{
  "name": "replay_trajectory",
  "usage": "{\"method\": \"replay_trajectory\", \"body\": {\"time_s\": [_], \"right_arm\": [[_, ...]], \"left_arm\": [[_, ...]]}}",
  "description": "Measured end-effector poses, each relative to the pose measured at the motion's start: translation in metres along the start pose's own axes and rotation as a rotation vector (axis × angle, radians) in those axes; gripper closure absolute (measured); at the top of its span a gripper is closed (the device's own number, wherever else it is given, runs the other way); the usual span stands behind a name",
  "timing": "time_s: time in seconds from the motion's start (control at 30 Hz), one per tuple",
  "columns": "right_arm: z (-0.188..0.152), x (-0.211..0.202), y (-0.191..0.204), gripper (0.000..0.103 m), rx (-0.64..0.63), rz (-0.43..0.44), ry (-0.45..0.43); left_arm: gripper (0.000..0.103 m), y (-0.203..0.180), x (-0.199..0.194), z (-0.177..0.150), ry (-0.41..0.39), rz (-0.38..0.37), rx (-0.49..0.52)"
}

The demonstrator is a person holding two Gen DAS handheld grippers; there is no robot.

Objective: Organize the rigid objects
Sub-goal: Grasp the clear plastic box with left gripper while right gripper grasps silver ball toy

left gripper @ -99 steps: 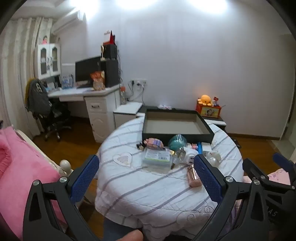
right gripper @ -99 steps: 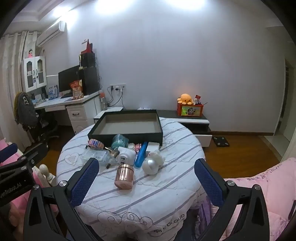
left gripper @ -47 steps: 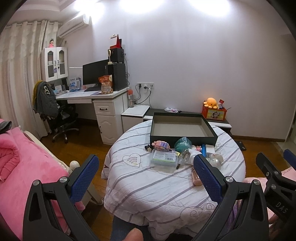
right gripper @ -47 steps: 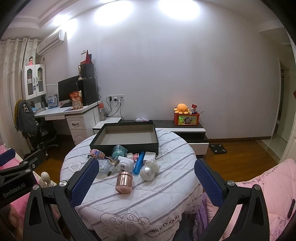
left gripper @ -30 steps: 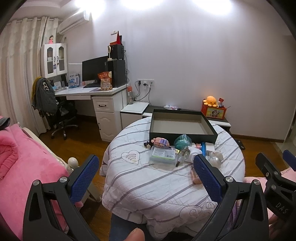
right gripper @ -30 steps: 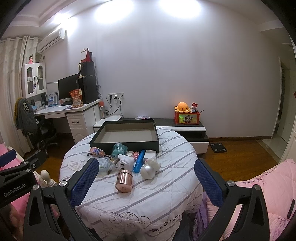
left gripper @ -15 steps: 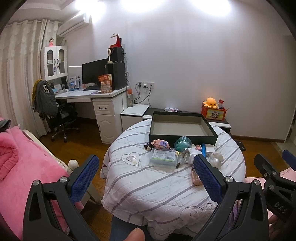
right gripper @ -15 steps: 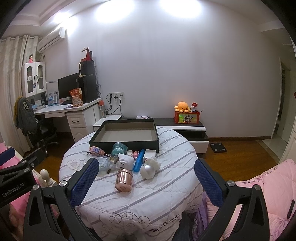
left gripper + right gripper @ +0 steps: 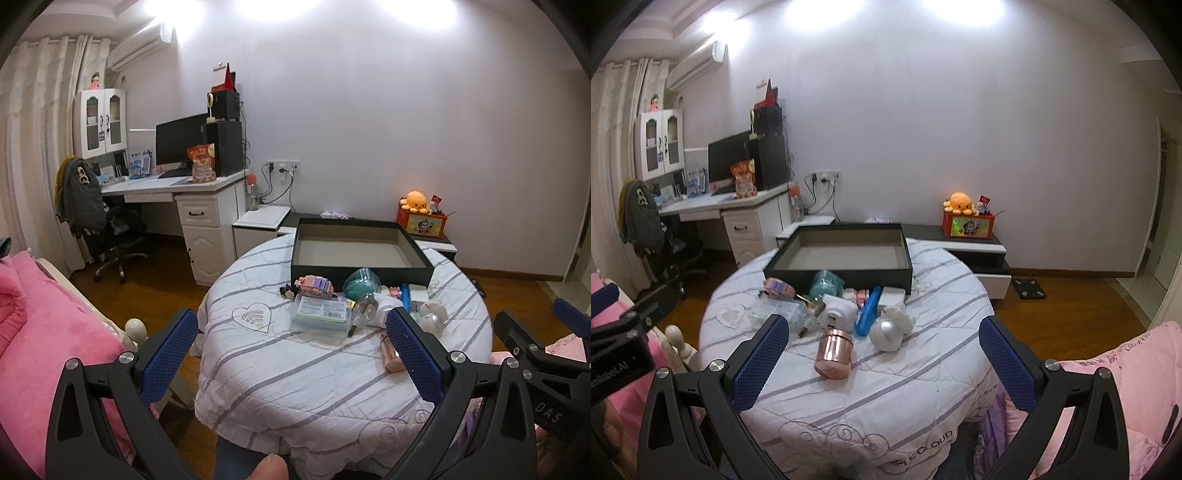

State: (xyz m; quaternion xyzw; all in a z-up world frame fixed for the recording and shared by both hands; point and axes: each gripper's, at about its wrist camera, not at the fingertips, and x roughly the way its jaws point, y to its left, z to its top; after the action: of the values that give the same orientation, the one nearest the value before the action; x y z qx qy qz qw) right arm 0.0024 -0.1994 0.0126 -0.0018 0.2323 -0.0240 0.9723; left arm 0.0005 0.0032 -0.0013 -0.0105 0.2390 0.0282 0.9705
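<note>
Quilt hem [image 9: 923, 448], below my right jaws: "CLOUD"
My right gripper's body [image 9: 550, 417]: "DAS"
My left gripper's body [image 9: 613, 373], partly cut off: "nRobot.AI"

black tray [image 9: 798, 275], rose-gold canister [image 9: 834, 352], striped tablecloth [image 9: 886, 387]

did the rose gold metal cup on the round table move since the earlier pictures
No. The rose gold metal cup lies on its side just in front of the white instant camera, as before. Only the cameras shifted; both grippers hang open, short of the table.

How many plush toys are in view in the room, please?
1: an orange octopus plush sits on top of the red box on the low cabinet by the far wall. Others may be hidden in the clutter on the table.
</note>
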Motion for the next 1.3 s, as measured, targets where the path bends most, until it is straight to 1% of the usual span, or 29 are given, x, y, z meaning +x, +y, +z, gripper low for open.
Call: {"method": "replay_trajectory", "body": {"time_s": [0.07, 0.17, 0.3, 0.43, 0.67, 0.8, 0.83, 0.9, 1.0, 1.07, 1.13, 1.2, 1.23, 1.27, 1.3], "right_arm": [[-0.003, 0.015, -0.003, 0.000, 0.002, -0.001, 0.030], [-0.009, 0.043, -0.010, 0.000, 0.009, -0.012, 0.086], [-0.015, 0.076, -0.019, 0.000, 0.019, -0.011, 0.151], [-0.018, 0.109, -0.022, 0.000, 0.019, -0.009, 0.215], [-0.018, 0.160, -0.025, 0.000, 0.025, 0.010, 0.312], [-0.019, 0.184, -0.027, 0.000, 0.041, 0.024, 0.365], [-0.020, 0.188, -0.027, 0.000, 0.044, 0.029, 0.374], [-0.022, 0.196, -0.025, 0.000, 0.046, 0.038, 0.394], [-0.023, 0.207, -0.023, 0.001, 0.052, 0.048, 0.418], [-0.024, 0.214, -0.022, 0.009, 0.049, 0.043, 0.435], [-0.025, 0.219, -0.023, 0.010, 0.059, 0.057, 0.448], [-0.025, 0.220, -0.024, 0.013, 0.064, 0.075, 0.449], [-0.025, 0.221, -0.025, 0.017, 0.066, 0.082, 0.447], [-0.025, 0.222, -0.024, 0.024, 0.073, 0.100, 0.445], [-0.024, 0.222, -0.024, 0.029, 0.076, 0.109, 0.444]], "left_arm": [[0.000, 0.001, 0.014, -0.004, 0.022, -0.003, -0.005], [0.000, 0.000, 0.047, -0.013, 0.080, -0.015, -0.009], [0.000, -0.005, 0.082, -0.021, 0.122, -0.030, -0.002], [0.000, -0.014, 0.120, -0.024, 0.157, -0.055, 0.011], [0.000, -0.026, 0.177, -0.025, 0.238, -0.068, 0.025], [0.000, -0.032, 0.209, -0.031, 0.307, -0.070, 0.048], [0.000, -0.032, 0.213, -0.032, 0.320, -0.075, 0.050], [0.000, -0.032, 0.221, -0.034, 0.334, -0.110, 0.039], [0.000, -0.038, 0.227, -0.032, 0.329, -0.112, 0.062], [0.000, -0.043, 0.234, -0.033, 0.346, -0.095, 0.083], [0.000, -0.041, 0.242, -0.035, 0.365, -0.103, 0.060], [0.000, -0.034, 0.247, -0.035, 0.384, -0.137, 0.017], [0.000, -0.031, 0.249, -0.035, 0.396, -0.145, 0.001], [0.000, -0.029, 0.251, -0.035, 0.408, -0.148, -0.010], [0.002, -0.029, 0.253, -0.035, 0.419, -0.153, -0.015]]}}
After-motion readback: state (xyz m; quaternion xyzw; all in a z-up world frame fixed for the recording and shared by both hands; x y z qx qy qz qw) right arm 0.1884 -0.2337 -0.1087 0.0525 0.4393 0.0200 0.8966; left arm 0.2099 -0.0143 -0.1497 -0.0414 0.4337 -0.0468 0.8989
